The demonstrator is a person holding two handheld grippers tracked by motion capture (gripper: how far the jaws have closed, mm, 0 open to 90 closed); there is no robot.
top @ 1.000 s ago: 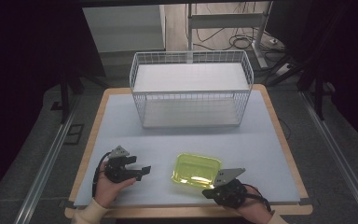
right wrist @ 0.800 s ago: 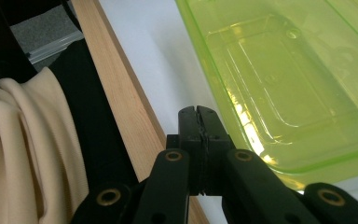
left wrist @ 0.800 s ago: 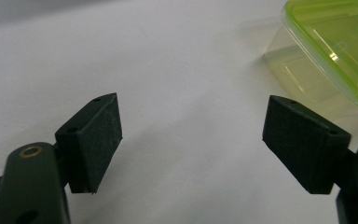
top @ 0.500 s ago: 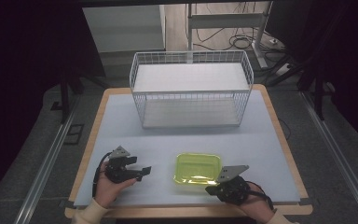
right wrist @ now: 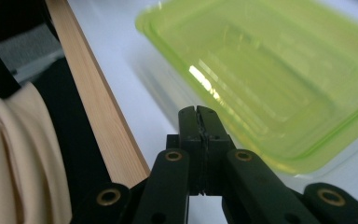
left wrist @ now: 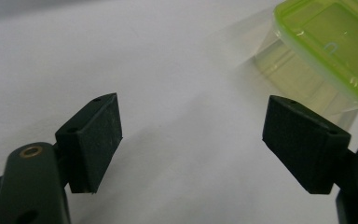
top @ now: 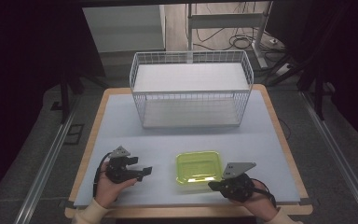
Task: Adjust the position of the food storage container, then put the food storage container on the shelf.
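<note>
A yellow-green translucent container sits open side up on the table's near half. My right gripper is just off its near right corner, with the jaws pressed together on nothing. In the right gripper view the shut tips point at the container close to its near rim; I cannot tell whether they touch it. My left gripper rests on the table left of the container, open. In the left gripper view its pads stand wide apart over bare table, with the container ahead to the right.
A white wire basket stands at the back middle of the pale blue table. The wooden table edge and a cream sleeve lie close beside the right gripper. Metal rails run along both sides of the table.
My right gripper has drifted slightly to the right at the container's near corner. The left gripper has stayed put and open.
</note>
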